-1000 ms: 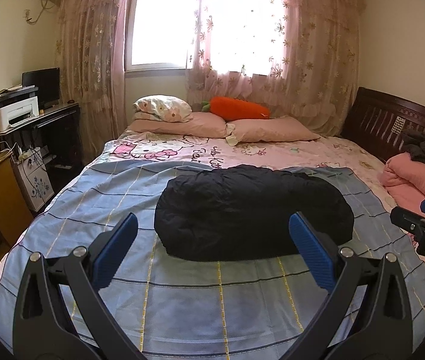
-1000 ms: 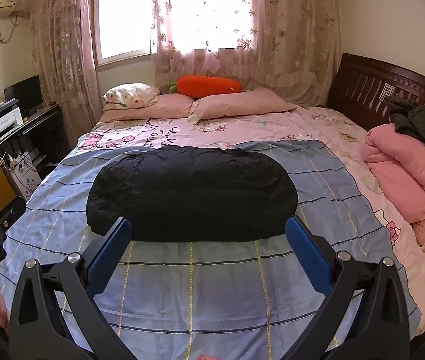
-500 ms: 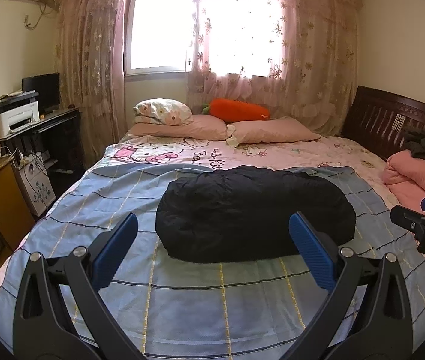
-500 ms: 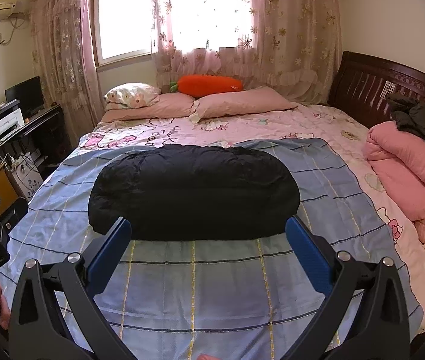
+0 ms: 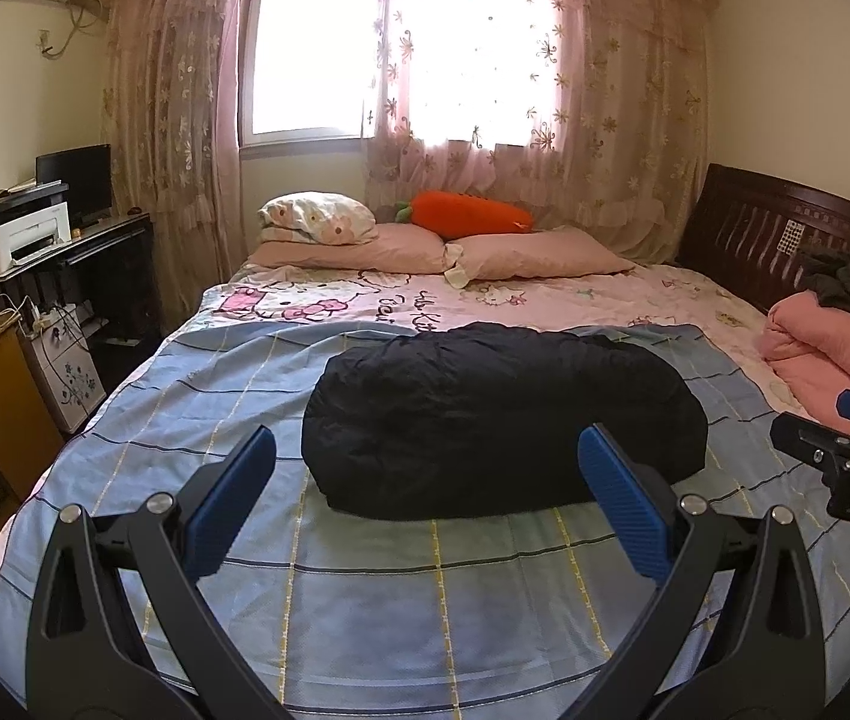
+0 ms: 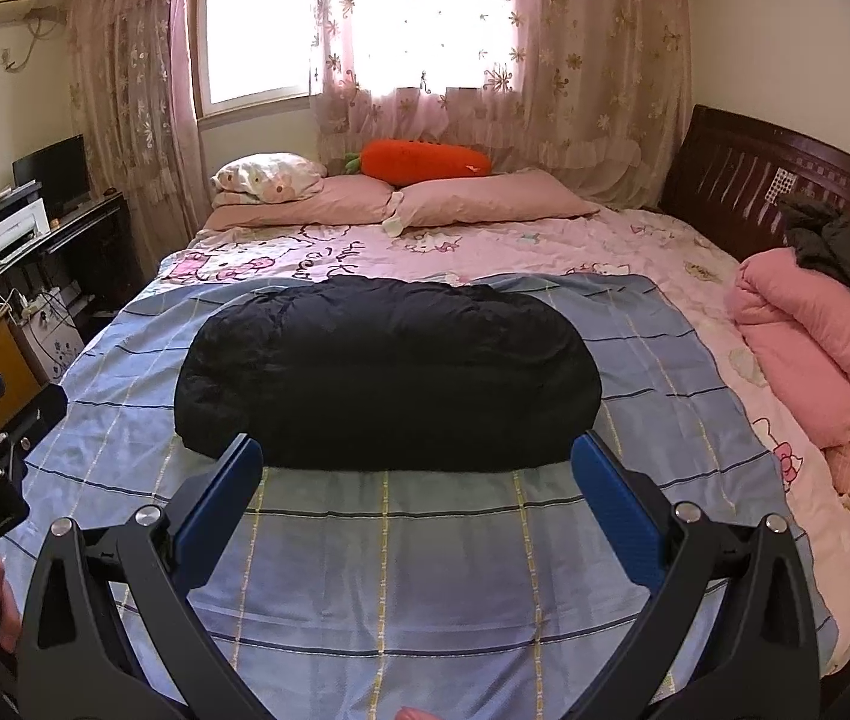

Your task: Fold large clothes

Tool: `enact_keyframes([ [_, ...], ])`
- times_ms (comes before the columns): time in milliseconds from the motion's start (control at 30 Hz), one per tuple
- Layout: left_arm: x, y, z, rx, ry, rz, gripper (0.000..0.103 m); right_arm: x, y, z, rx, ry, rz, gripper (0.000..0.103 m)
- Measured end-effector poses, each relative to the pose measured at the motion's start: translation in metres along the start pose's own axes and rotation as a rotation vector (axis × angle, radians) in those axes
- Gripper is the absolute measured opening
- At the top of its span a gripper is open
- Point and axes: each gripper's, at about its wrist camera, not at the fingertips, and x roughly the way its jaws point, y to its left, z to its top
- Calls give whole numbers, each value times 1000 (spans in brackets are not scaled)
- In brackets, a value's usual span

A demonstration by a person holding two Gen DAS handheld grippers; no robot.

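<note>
Left wrist view: both the left hand-held gripper [image 5: 425,480] and right hand-held gripper [image 6: 416,480] gape empty; the puffy black jacket [image 5: 503,420] at 12 o'clock looks soft, slippery; pinch its near edge.

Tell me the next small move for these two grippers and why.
Probably hold both back, away from the bed. The black garment already lies as a compact folded bundle on the blue checked sheet, and the left gripper and right gripper are open, empty and short of it.

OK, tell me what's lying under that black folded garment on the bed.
The black garment rests on a blue checked sheet, which lies over the pink cartoon bedding. The sheet directly beneath the garment is covered, so anything there cannot be seen.
</note>
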Motion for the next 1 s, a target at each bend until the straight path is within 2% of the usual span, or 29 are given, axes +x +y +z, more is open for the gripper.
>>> enact_keyframes([
  [1000, 7, 1, -4, 0, 12, -4, 101, 6, 1, -2, -22, 14, -15, 102],
])
